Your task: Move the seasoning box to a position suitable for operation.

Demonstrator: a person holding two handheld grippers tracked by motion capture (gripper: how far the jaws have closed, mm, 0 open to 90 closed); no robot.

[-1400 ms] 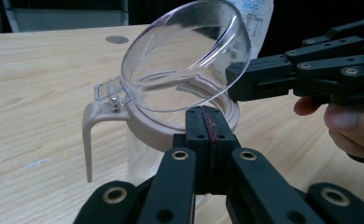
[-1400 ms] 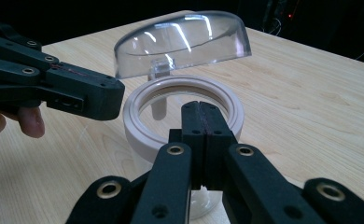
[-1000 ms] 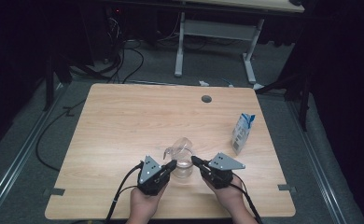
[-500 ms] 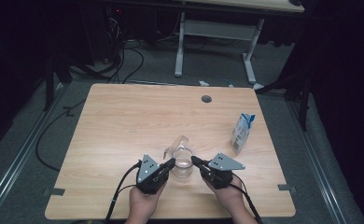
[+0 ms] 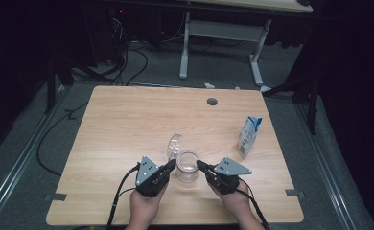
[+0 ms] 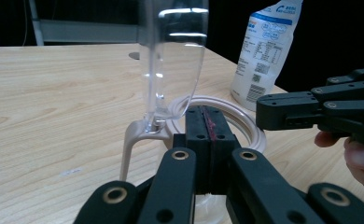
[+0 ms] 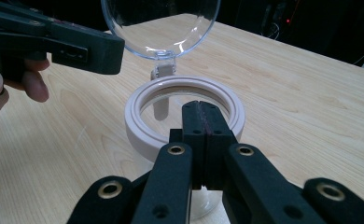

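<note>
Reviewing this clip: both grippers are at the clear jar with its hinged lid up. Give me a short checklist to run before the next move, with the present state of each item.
1. Lid swung up clear of the mouth: ok, it stands open on its hinge.
2. Jar upright on the table: ok.
3. Left gripper ready: jaws shut, nothing between them, tip beside the jar; contact with it: cannot tell.
4. Right gripper ready: jaws shut, empty, tip at the white rim; contact: cannot tell.
5. Pouch within reach for filling: upright at the right edge, untouched; opened or not: cannot tell.
6. Jar contents: looks empty; ok.
</note>
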